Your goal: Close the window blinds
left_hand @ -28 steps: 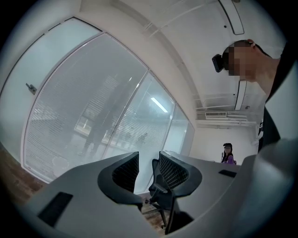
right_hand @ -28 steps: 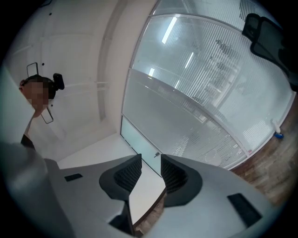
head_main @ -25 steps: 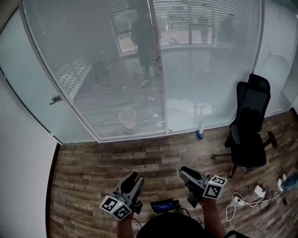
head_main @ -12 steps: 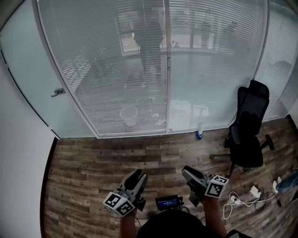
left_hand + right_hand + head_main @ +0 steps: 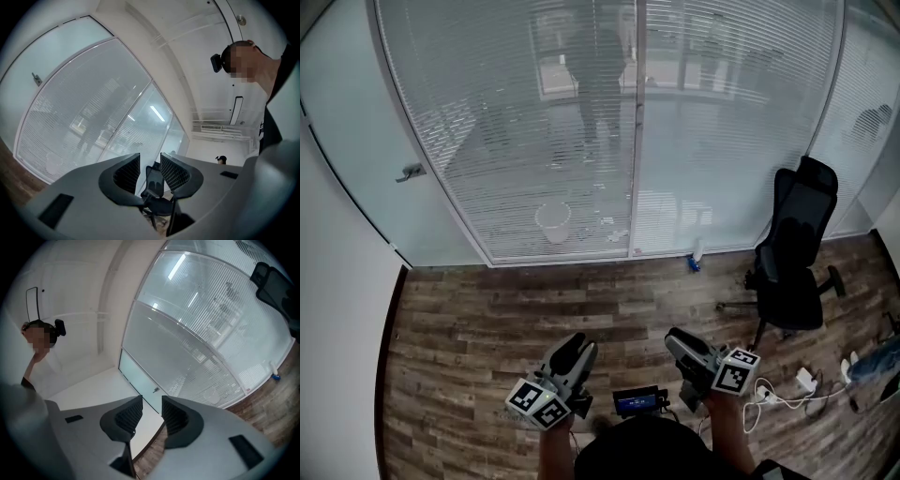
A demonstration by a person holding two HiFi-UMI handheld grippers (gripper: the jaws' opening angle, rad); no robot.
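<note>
White slatted blinds (image 5: pixel 534 141) hang across the glass wall at the far edge of the wooden floor (image 5: pixel 487 328), in two panes either side of a middle post (image 5: pixel 636 141). A pale bin (image 5: pixel 552 221) shows through the left pane near its bottom edge, so I judge those slats are tilted partly open, not flat shut. The right pane reads hazier; I cannot tell its slat angle.

Left hand-held gripper (image 5: pixel 577 345): jaws a moderate gap apart, nothing between them; only the distant black office chair (image 5: pixel 797 253) shows through the gap. Right hand-held gripper (image 5: pixel 677 339): same, jaws apart and empty, looking toward the door handle (image 5: pixel 411 172) at the wall's left end. Both are held low, close to the body, well apart from the blinds.

Handling judgement: slats look thin and light, likely to kink if pinched, and whether they sit in front of the glass or behind it I cannot tell. Hold should go on a control, not a slat: a tilt wand, cord or knob. None is plainly visible; a small fitting high on the middle post is too small to identify. A thin wand or cord would need the jaws nearly closed and a gentle pull or twist.
</note>
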